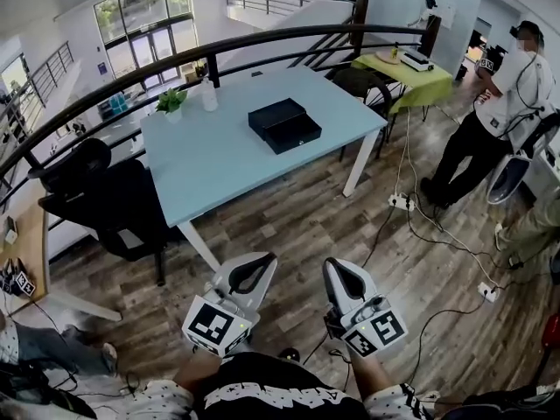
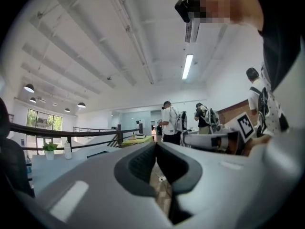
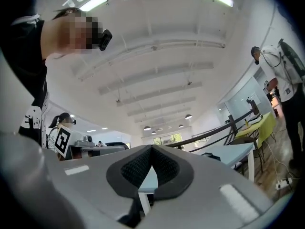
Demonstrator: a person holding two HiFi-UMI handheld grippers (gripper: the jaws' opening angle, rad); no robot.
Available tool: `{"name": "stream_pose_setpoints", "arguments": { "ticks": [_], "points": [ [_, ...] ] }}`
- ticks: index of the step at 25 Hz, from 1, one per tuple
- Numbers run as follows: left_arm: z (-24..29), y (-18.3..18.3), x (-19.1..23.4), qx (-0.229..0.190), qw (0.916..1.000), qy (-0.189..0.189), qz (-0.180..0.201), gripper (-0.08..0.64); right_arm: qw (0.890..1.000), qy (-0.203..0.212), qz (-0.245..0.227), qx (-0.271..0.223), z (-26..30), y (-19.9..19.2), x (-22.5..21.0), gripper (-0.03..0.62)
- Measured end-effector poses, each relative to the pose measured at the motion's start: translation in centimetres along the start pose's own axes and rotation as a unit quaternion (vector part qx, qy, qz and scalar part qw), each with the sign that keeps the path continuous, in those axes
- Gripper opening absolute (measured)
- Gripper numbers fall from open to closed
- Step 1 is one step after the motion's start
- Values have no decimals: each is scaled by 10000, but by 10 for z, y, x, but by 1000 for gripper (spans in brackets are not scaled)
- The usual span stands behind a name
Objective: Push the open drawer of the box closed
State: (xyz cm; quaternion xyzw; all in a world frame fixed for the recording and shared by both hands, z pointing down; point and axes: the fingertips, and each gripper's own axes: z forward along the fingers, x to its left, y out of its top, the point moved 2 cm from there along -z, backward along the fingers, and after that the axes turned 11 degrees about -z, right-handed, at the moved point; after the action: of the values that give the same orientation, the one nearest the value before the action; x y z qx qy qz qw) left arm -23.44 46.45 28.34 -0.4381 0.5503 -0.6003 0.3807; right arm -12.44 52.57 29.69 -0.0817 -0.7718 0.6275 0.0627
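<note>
We hold both grippers low and close to our body, over the brown wood-plank floor, with their tips pointing forward and up towards the table. The white left gripper leans slightly right and the white right gripper leans slightly left, so the two stand just beside each other without touching. In the left gripper view the dark ribbed pads meet at their tips with nothing between them. The right gripper view shows the same, its dark pads together and empty. The flat black rectangular box lies well apart from both grippers, far ahead on the right half of the light blue rectangular table, and its shallow black drawer stands pulled out on the side nearer us. A small green potted plant and a white bottle stand near the table's far edge. Each gripper's cube carries black-and-white square markers. White lettering runs across our black shirt, but we cannot read it.
</note>
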Motion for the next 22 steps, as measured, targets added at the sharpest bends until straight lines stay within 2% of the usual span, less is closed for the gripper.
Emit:
{"name": "stream_pose_setpoints", "arguments": {
  "ticks": [4,9,13,16,19,22],
  "points": [
    [-9,-6,-10,123,9997,120,-148,0,9994,199,205,-198,-6,0,2,-1],
    [-25,0,-10,339,9957,773,394,0,9982,498,195,-269,2,-1,10,-5],
    [-37,6,-14,341,9934,1026,376,0,9959,800,282,-325,9,0,20,-6],
    [-40,10,-11,354,9909,1200,505,0,9947,948,265,-303,12,0,24,-6],
    [-34,10,-5,299,9904,1249,504,0,9947,989,208,-212,15,-2,21,-6],
    [-23,5,2,257,9926,1122,387,0,9957,905,116,-133,18,-6,12,-6]
  ]
}}
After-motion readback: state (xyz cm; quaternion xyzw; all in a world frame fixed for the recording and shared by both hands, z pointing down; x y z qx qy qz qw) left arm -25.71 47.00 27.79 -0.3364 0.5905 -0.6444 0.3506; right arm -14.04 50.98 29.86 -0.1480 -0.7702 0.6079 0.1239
